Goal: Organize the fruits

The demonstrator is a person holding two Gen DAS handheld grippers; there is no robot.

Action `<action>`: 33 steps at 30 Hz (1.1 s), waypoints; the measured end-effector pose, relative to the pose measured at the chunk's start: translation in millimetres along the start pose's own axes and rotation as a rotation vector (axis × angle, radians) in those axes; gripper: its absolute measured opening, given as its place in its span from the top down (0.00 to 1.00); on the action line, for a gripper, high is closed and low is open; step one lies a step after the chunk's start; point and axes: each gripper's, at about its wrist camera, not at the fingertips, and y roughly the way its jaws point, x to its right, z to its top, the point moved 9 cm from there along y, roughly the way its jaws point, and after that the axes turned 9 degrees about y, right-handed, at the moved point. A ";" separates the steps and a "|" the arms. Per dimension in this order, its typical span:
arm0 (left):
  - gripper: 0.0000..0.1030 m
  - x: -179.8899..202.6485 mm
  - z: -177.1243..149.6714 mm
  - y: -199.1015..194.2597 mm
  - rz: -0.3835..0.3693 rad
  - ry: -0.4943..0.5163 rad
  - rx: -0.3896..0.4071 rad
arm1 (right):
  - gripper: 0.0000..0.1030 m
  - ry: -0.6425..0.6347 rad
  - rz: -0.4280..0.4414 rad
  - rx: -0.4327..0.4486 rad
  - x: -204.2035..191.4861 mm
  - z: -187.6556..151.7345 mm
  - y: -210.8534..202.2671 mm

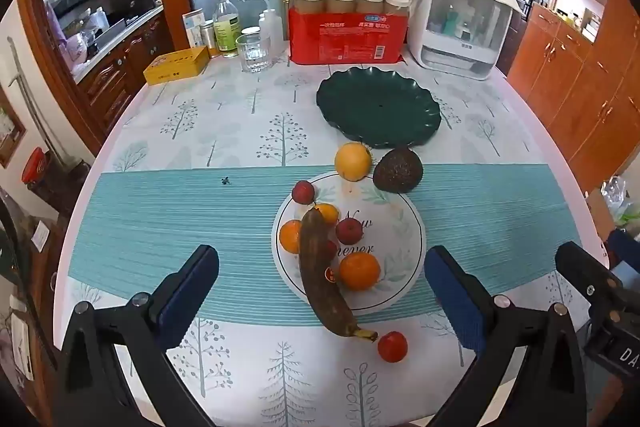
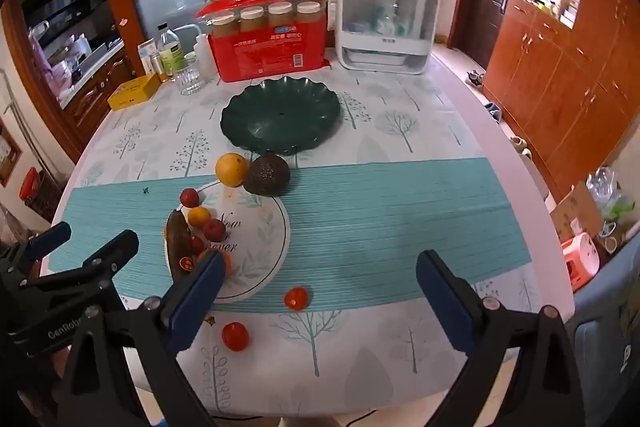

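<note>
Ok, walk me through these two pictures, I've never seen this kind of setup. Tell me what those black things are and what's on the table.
Each picture comes from a camera mounted on a hand-held claw, looking along its two fingers. One shows the left claw, the other the right claw. Both are open and hold nothing. On the table lies a round white mat with a browned banana, oranges and small red fruits. Beyond it sit a large orange, an avocado and an empty green plate. Two red fruits lie loose nearer the claws.

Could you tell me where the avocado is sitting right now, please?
The avocado lies on the tablecloth just beyond the white mat, beside and to the right of the yellow-orange fruit, right in front of the empty green plate.
</note>
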 end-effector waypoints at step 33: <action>0.01 9.8 -9.4 -19.8 -0.035 0.000 0.003 | 0.06 0.003 0.016 -0.030 -5.3 -10.0 -12.2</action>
